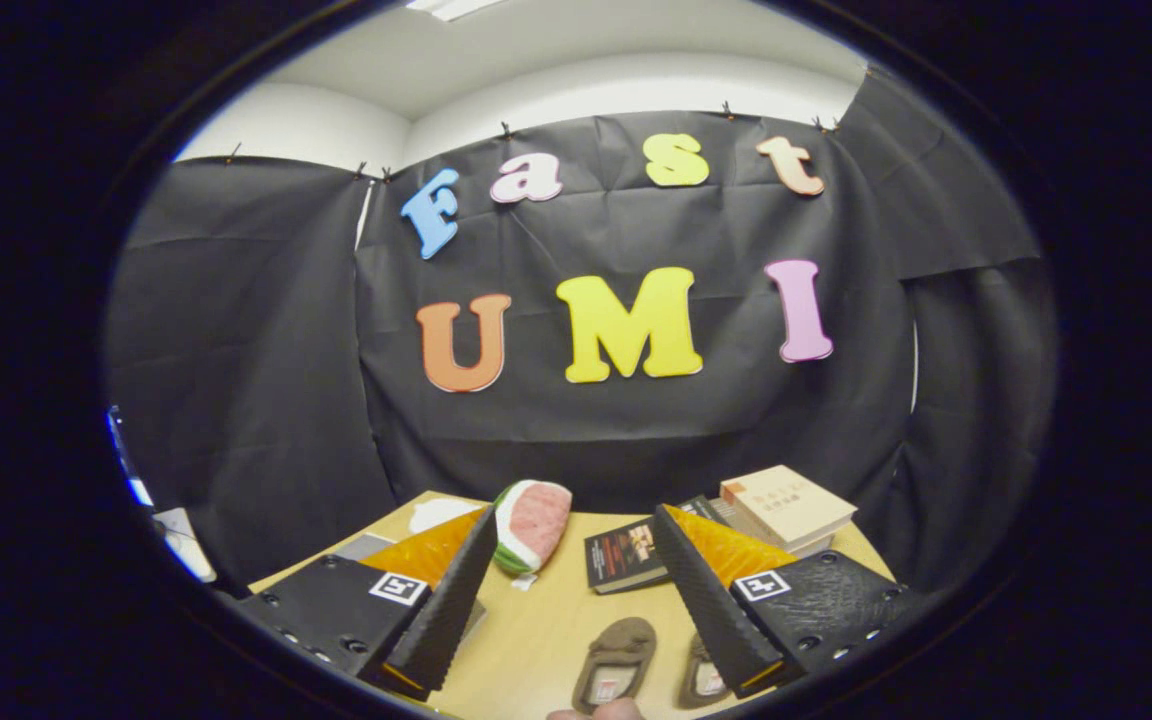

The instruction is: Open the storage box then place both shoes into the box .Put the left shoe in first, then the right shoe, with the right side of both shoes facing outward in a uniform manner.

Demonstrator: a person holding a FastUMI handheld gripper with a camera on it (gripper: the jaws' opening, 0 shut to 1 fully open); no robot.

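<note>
Shoes point(616, 662) on table point(546, 630) between fingers point(456, 590); gripper point(576, 640) spread wide, holding nothing.

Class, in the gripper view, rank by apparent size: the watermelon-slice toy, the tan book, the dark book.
1. Tan book.
2. Watermelon-slice toy.
3. Dark book, close to the toy, so unsure.
All lie beyond the open gripper.
</note>
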